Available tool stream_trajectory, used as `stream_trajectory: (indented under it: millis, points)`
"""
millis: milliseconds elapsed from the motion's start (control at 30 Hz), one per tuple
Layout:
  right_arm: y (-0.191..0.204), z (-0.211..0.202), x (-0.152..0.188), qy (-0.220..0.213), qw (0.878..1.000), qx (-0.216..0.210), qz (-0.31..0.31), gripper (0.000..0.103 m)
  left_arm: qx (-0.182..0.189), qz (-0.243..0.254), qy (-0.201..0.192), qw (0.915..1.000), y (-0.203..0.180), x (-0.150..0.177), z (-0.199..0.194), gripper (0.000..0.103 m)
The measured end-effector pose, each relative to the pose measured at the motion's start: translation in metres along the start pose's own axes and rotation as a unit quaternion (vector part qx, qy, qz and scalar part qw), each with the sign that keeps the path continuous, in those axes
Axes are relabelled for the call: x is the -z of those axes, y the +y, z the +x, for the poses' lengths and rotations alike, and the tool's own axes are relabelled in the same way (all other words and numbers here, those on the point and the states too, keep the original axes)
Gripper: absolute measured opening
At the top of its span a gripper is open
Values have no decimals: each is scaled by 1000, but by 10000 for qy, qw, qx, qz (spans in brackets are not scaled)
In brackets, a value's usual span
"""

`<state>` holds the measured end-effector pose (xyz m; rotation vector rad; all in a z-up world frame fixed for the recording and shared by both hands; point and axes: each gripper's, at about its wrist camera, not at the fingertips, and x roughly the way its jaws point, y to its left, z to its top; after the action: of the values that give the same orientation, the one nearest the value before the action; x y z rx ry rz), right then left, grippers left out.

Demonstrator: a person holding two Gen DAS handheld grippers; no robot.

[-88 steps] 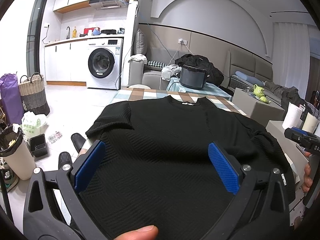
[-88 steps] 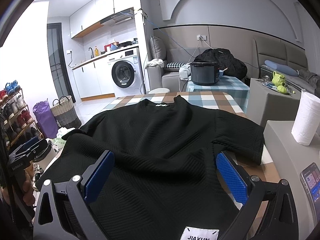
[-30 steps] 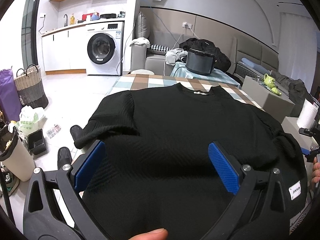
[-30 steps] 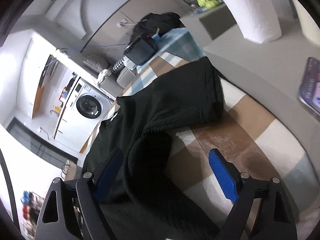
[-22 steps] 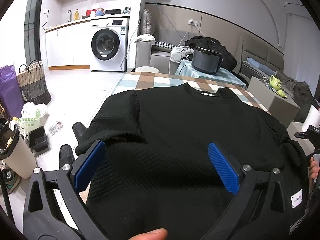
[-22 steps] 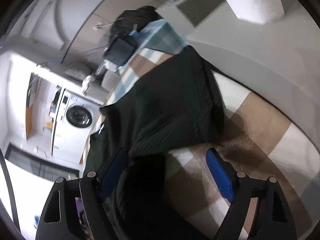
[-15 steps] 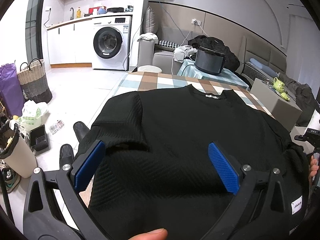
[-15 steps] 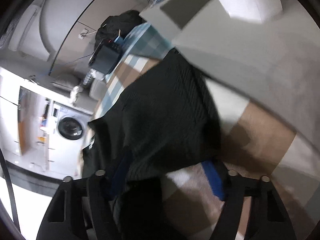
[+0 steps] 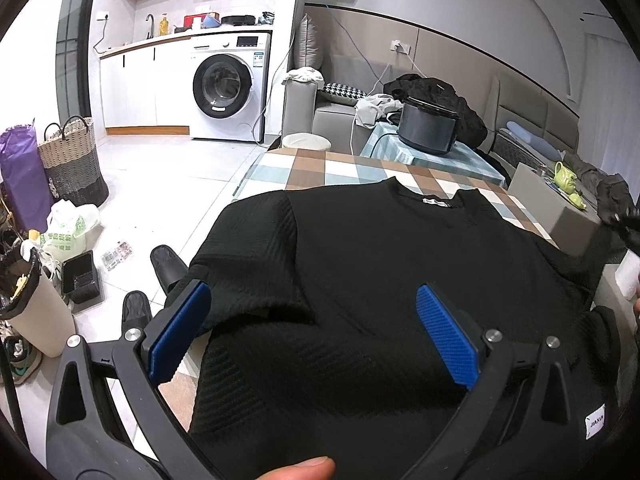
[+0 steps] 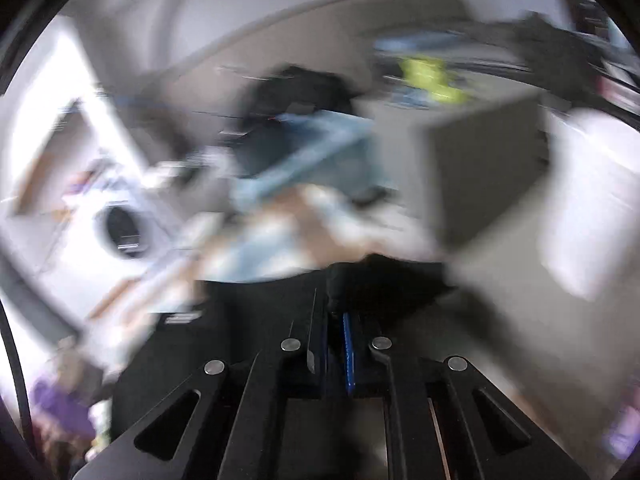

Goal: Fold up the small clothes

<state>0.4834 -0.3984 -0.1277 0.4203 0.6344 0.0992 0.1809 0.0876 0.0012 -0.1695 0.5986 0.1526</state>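
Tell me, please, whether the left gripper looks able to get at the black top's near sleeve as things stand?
Probably yes. The left gripper is open above the black top, and the sleeve lies flat and uncovered between its blue pads, with nothing in the way.

You are looking at a black ribbed knit top (image 9: 380, 280) showing chevron lines and a white label, lying over a worktop (image 9: 320, 164) chequered in brown, pale blue and white. Your left claw (image 9: 312, 332) is showing blue textured pads (image 9: 448, 340) on black arms.

Two black-framed grippers, left gripper (image 9: 312, 330) and right gripper (image 10: 334, 344), with ribbed blue pads (image 9: 446, 338), silver screws.
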Motion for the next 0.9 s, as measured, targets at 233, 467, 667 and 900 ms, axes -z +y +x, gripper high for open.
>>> stream_trajectory:
  millis: [233,467,667,900]
  points:
    - [100,61,69,1728,9648,-1472,-1327,12,-92,60,-90,9999,-4,1,-7,102]
    - [50,69,82,1937,9749,-858,-681,42,-227,-56,7,9997,7,5,-7,102]
    - [11,75,86,2291,9723,-179,-435,41,-418,-516,143,9977,34,5,-2,102]
    - [11,38,83,1863,9811,-333,-394,53,-686,-1456,332,9864,87,13,-4,102]
